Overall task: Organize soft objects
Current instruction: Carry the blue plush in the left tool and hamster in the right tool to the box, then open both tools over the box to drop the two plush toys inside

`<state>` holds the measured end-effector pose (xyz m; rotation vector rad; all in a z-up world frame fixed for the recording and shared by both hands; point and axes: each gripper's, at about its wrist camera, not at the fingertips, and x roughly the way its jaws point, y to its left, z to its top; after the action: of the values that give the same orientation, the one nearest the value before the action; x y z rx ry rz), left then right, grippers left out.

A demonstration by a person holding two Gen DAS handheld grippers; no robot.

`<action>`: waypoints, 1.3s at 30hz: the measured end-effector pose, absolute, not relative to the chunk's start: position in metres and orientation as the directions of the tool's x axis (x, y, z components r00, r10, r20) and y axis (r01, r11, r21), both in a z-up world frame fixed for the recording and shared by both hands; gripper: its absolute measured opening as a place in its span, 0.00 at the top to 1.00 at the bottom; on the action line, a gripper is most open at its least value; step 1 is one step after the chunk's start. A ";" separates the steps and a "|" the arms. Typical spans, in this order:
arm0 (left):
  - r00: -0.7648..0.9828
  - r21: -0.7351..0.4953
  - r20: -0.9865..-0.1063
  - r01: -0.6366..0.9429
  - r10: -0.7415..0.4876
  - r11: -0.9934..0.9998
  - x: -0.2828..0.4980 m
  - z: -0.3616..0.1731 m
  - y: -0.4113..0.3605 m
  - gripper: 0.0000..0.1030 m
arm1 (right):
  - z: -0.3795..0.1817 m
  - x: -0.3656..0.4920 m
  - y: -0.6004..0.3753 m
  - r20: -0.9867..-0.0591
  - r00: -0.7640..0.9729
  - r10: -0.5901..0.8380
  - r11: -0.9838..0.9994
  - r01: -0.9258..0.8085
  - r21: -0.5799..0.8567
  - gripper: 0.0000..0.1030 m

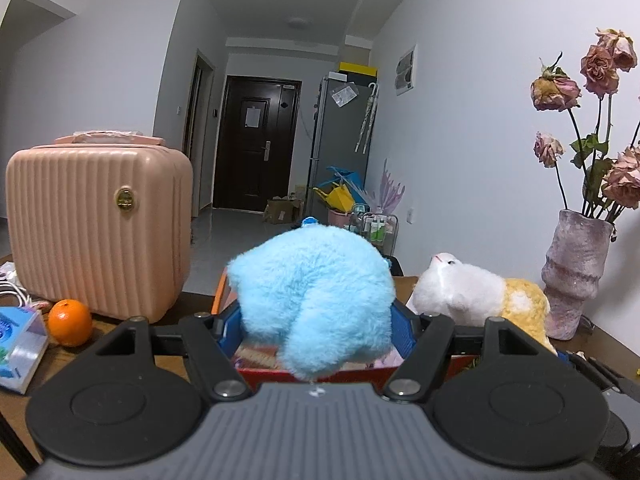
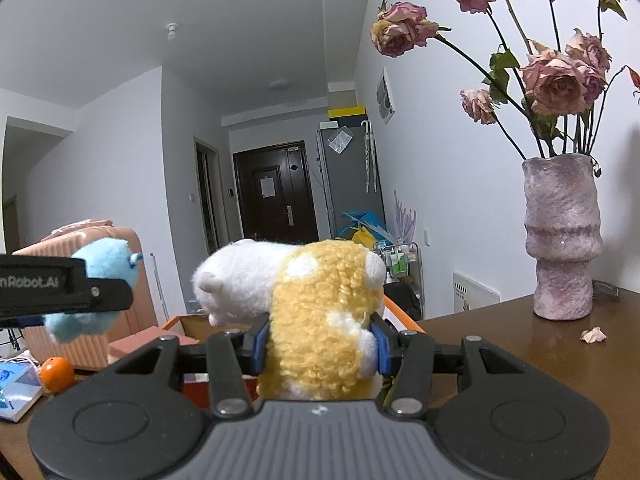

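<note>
Behind the brown wooden table point(image 2: 500, 336) ran a hallway to a dark door point(image 1: 256, 140). Above an orange-rimmed box point(image 2: 400, 312), the left gripper point(image 1: 318, 332) clamped a blue plush toy point(image 1: 316, 296), while the right gripper point(image 2: 320, 350) squeezed a white-and-yellow plush toy point(image 2: 316, 320), near a vase point(image 2: 562, 236) of dried roses.

Left claw point(image 1: 318, 328) on a ribbed grey housing, two round black discs, black linkage arms with silver screws, blue finger pads point(image 1: 402, 330), right claw point(image 2: 320, 346) identically built, white "Robot.AI" lettering on one black side bar
</note>
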<state>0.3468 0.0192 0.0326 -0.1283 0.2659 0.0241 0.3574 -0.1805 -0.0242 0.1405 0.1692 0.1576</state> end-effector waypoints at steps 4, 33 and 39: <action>0.964 -0.126 -0.267 -0.041 0.006 0.991 0.363 0.032 0.019 0.31 | -0.025 0.372 -0.178 -0.153 0.976 0.156 0.980 -0.133 0.147 0.53; 0.932 -0.068 -0.357 -0.097 0.067 0.993 0.470 -0.002 0.017 0.31 | -0.039 0.482 -0.166 -0.225 0.968 0.113 0.990 -0.091 0.107 0.53; 0.929 -0.079 -0.363 -0.109 0.073 0.991 0.472 -0.006 0.021 0.28 | -0.044 0.499 -0.167 -0.295 0.942 0.159 0.984 -0.127 0.123 0.48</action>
<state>0.4717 0.0208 -0.0059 -0.0989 0.3679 0.0937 0.4990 -0.1672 -0.0436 0.1030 0.3092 0.1460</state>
